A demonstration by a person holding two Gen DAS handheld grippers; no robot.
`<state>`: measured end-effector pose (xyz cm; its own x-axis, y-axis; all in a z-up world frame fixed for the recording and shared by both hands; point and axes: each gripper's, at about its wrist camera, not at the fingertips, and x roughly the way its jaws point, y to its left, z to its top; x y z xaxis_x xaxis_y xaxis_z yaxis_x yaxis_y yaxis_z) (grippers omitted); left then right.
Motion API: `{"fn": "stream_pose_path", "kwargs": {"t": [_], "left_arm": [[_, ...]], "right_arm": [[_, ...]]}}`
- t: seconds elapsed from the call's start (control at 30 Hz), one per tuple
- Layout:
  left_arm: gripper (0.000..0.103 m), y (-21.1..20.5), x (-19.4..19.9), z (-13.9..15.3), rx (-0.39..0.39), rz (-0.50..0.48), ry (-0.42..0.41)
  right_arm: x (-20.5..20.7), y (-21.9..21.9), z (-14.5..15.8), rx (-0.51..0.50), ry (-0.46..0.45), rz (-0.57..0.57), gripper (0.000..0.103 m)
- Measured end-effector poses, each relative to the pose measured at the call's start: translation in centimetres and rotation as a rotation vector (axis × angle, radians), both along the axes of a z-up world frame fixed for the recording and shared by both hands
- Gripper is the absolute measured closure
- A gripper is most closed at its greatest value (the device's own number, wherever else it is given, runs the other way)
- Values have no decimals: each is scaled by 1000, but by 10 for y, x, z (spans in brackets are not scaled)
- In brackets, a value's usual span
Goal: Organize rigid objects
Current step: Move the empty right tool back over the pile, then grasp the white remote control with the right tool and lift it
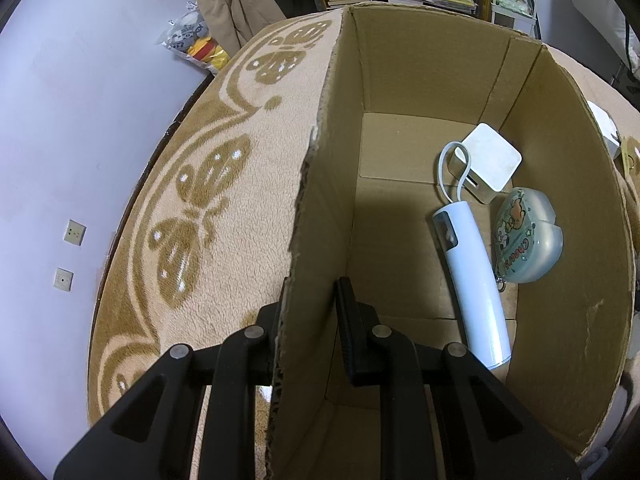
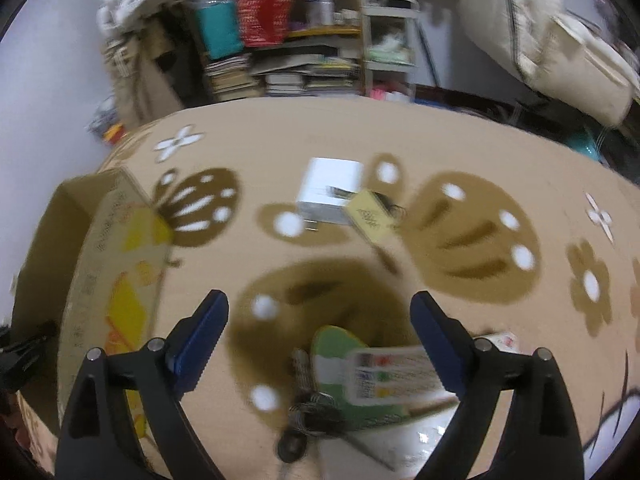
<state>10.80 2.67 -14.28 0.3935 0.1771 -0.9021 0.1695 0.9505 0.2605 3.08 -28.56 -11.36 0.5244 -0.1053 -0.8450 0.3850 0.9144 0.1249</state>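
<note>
left gripper (image 1: 310,312) is pinching box (image 1: 420,92) wall | right gripper (image 2: 320,316) is gaping wide over blanket (image 2: 280,148) | white cube (image 2: 332,190) is sitting ahead

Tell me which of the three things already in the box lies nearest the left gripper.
The long white cylinder with the cord loop. Its end reaches close to the left gripper; the white cube and translucent case lie farther back.

Motion blurs the right wrist view; the green card (image 2: 340,364) and the shelf (image 2: 280,40) cannot be read.
</note>
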Motion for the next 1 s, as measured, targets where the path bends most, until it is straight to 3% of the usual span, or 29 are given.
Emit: {"fn": "stream_pose_path", "kwargs": {"t": [0.17, 0.47, 0.7, 1.0], "left_arm": [[85, -1, 0, -1, 10, -5, -2], [85, -2, -2, -1, 11, -6, -4], [85, -1, -3, 1, 12, -7, -4], [85, -1, -4, 1, 14, -8, -4]], "right_arm": [[-18, -27, -14, -14, 80, -136, 0], [-40, -60, -38, 65, 204, -313, 0], [-34, -57, -59, 164, 261, -292, 0], [-20, -58, -71, 211, 219, -295, 0]]}}
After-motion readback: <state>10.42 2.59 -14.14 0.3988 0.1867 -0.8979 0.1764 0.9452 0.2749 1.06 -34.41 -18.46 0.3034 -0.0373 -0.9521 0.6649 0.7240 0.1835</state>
